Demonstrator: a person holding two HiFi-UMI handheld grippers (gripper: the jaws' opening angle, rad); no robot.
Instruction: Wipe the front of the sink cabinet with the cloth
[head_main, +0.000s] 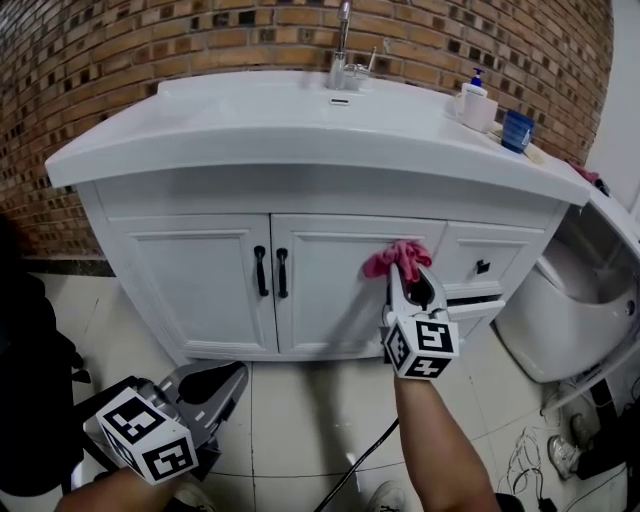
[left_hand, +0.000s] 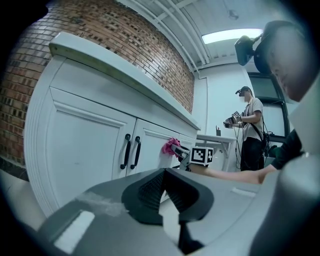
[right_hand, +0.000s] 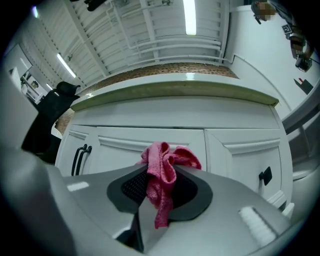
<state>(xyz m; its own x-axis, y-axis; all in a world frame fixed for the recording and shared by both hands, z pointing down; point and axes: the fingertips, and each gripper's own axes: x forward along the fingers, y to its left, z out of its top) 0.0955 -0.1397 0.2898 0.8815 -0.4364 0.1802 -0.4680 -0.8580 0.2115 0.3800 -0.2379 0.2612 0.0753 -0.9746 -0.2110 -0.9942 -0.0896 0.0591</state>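
Observation:
A bunched pink cloth (head_main: 398, 258) is pinched in my right gripper (head_main: 404, 272), which is shut on it. The cloth (right_hand: 163, 170) touches or nearly touches the upper right corner of the right-hand door of the white sink cabinet (head_main: 200, 280), beside the drawer column. From the left gripper view the cloth (left_hand: 170, 146) shows small against that door. My left gripper (head_main: 215, 385) hangs low at the left, above the floor tiles and away from the cabinet; its jaws are together and hold nothing (left_hand: 167, 197).
Two black door handles (head_main: 270, 271) sit at the cabinet's middle. A drawer (head_main: 472, 308) at the right stands slightly pulled out. A toilet (head_main: 565, 300) is at the right, cables (head_main: 372, 450) lie on the floor. A person (left_hand: 250, 127) stands in the background.

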